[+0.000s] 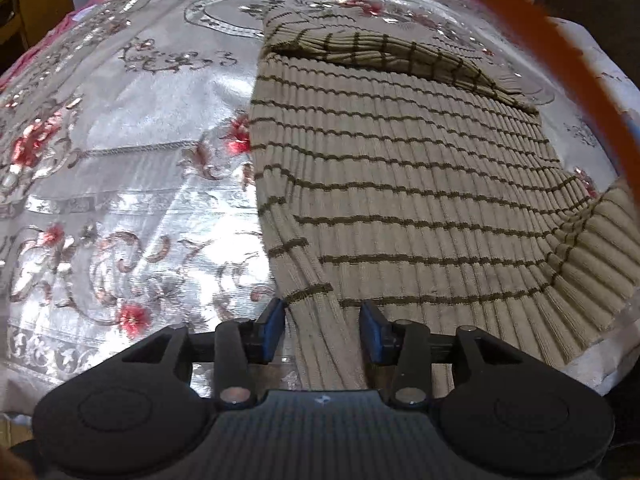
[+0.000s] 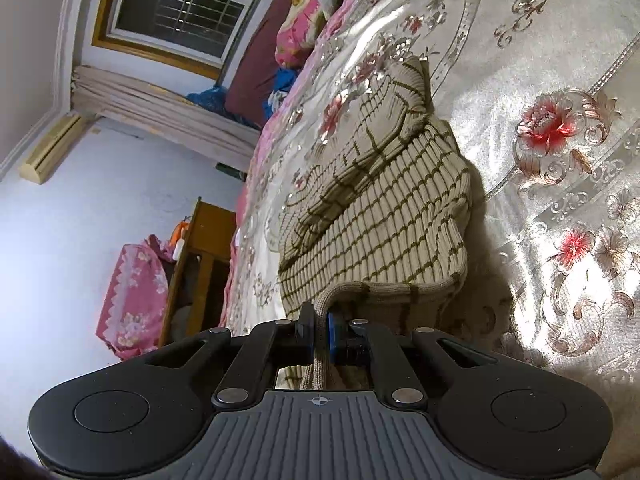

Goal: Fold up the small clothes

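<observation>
The sweater (image 1: 400, 184) lies flat on the bedspread (image 1: 132, 152), filling the right half of the left wrist view, one sleeve (image 1: 384, 56) folded across its far end; its near strip runs down between the parted fingers of the left gripper (image 1: 322, 334), touching neither. In the right wrist view an edge of the sweater (image 2: 384, 216) is pinched in the right gripper (image 2: 319, 334) and lifted off the bedspread (image 2: 560, 200), which spreads to its right. A wooden cabinet (image 2: 200, 264) stands left of the bed, pillows (image 2: 304, 28) at its far end, a window (image 2: 180, 4) beyond.
</observation>
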`<state>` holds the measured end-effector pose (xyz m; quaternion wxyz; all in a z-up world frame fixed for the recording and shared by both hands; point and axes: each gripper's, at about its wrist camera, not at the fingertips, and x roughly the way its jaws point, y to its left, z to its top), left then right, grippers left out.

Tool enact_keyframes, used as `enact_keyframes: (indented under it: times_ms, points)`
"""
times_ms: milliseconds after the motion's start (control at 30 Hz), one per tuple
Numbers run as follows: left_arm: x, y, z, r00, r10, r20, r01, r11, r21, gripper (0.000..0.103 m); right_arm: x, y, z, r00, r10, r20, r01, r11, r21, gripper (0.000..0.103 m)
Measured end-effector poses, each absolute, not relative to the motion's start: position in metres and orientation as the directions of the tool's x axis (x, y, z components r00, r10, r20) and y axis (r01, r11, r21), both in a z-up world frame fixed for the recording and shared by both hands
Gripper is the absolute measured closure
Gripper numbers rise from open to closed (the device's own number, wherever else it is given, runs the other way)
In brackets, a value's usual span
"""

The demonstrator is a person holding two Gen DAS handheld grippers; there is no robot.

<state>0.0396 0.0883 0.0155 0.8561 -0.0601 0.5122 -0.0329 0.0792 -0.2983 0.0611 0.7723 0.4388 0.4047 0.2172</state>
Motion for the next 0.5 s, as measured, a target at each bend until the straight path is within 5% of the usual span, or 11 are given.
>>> enact_keyframes:
  times_ms: [100, 333, 500]
  points:
    - [0.038, 0.098, 0.019, 0.473, -0.155, -0.867, -0.035, 0.98, -0.194, 0.085, 0.078, -0.299, 0.057, 0.575, 0.697, -0.429, 0.025, 0.51, 0.86, 0.096]
    - [0.043, 0.127, 0.033, 0.513, -0.271, -0.815, -0.118, 0.918, -0.379, 0.088, 0.08, -0.303, 0.059, 0.584, 0.702, -0.408, 0.027, 0.486, 0.874, 0.096]
    - [0.061, 0.146, 0.053, 0.593, -0.395, -0.702, -0.111, 0.824, -0.556, 0.089, 0.089, -0.31, 0.066, 0.624, 0.695, -0.358, 0.04, 0.429, 0.903, 0.095]
